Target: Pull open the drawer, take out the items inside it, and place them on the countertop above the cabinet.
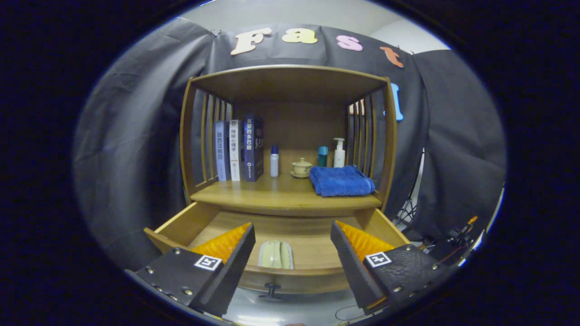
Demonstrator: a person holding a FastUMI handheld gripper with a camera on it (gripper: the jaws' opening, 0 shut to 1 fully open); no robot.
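Drawer: the wooden pull-out drawer [312,235] stands open, drawn out towards the near side from under the shelf, its small dark knob [270,290] showing on the front panel.
Item inside: one pale green, ribbed, flat-lying object [275,255] rests on the drawer floor, close to the front wall and just left of the middle; what it is, I cannot tell.
Gripper: the gripper [292,235] hovers above the near edge of the drawer with its fingers spread wide, holding nothing; the pale green object lies in the gap between them, lower down, touched by neither finger.
Countertop: the light wooden countertop [272,194] sits just above and beyond the drawer, and it's already busy.
On the right: a folded blue towel [342,181] lies near the front right corner.
Behind the towel: a white pump bottle [339,154] and a teal-capped bottle [322,156] stand by the back wall.
Centre: a small cream lidded teacup on a saucer [301,168], and left of it a small white bottle with a blue cap [274,161].
On the left: three upright books [239,149] lean against the slatted side.
Cabinet: the brown wooden cabinet frame [186,136] has slatted sides and a top board over it all.
Far right: a stand's legs [408,210] and some cables show beside the cabinet.
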